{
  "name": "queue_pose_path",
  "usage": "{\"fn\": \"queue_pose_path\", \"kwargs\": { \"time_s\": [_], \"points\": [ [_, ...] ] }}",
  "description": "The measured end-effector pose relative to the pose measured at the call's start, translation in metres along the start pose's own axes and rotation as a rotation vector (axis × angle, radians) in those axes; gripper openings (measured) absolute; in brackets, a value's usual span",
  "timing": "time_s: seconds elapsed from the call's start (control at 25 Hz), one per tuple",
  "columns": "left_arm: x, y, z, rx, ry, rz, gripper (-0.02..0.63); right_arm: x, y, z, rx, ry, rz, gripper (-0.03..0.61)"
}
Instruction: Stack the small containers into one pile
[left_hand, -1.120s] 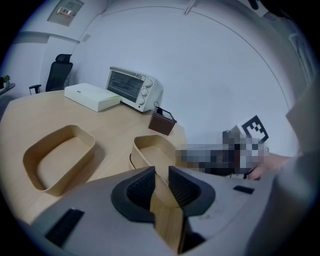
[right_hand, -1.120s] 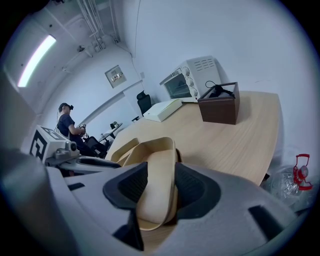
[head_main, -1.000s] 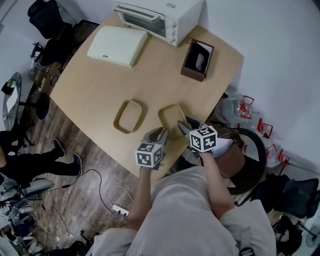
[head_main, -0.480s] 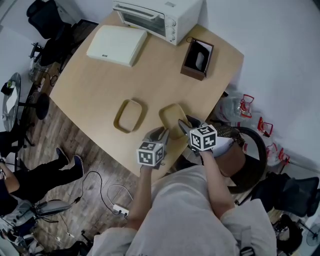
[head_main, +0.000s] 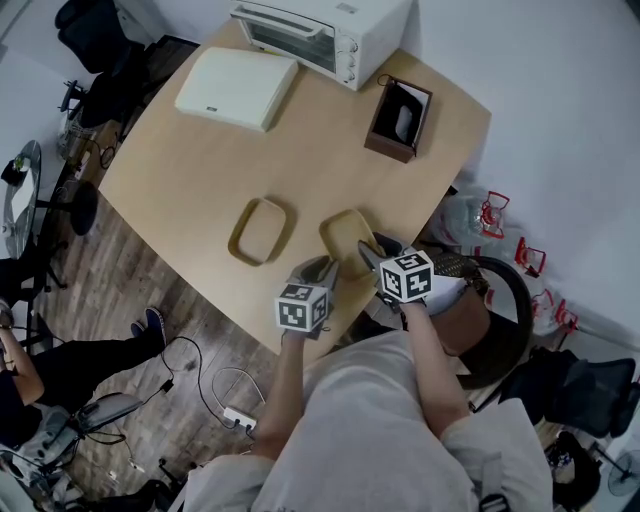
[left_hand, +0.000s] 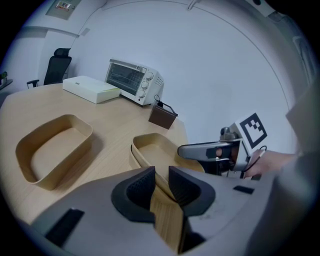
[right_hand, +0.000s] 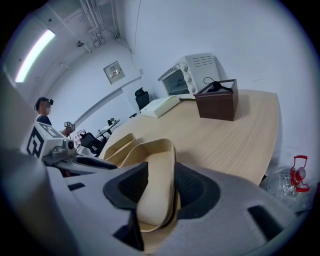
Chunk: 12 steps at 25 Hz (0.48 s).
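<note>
At the desk (head_main: 200, 160)'s near edge, a thin-walled tan container (head_main: 345, 232) with wood grain and rounded corners sits between both tools. The left tool (left_hand: 161, 182) pinches its near wall between ribbed black pads. The right tool (right_hand: 160, 185) pinches the opposite curved rim likewise. A second container (head_main: 262, 231), a matching oblong, lies just beside it, not touching.

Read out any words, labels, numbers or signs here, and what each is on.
No text can be read.
Small label on the white box: too small.
Dial markings on the toaster oven: blurred.
The wall notice: blurred.
Cubes on the left gripper and right gripper: square marker patterns, no words.
</note>
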<state>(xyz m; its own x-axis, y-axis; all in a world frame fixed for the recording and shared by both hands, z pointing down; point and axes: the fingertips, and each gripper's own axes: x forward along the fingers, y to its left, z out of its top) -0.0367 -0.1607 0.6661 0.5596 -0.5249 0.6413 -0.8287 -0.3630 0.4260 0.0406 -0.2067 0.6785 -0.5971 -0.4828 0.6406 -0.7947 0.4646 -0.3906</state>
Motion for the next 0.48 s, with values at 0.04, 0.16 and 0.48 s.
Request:
{"fn": "queue_pose_path", "kwargs": {
  "time_s": [0.04, 0.16, 0.48],
  "points": [
    [0.0006, 0.0004, -0.0006, 0.001, 0.003, -0.001, 0.077, 0.0007, -0.0006, -0.0008, -0.001, 0.004, -0.002, 0.17],
    [0.0014, 0.0013, -0.0027, 0.003, 0.011, 0.0, 0.077, 0.0016, -0.0016, -0.0024, -0.002, 0.011, -0.007, 0.17],
    [0.0037, 0.0019, -0.0078, 0.008, 0.02, -0.005, 0.077, 0.0003, -0.0057, -0.0032, -0.013, 0.004, -0.031, 0.164]
  ]
}}
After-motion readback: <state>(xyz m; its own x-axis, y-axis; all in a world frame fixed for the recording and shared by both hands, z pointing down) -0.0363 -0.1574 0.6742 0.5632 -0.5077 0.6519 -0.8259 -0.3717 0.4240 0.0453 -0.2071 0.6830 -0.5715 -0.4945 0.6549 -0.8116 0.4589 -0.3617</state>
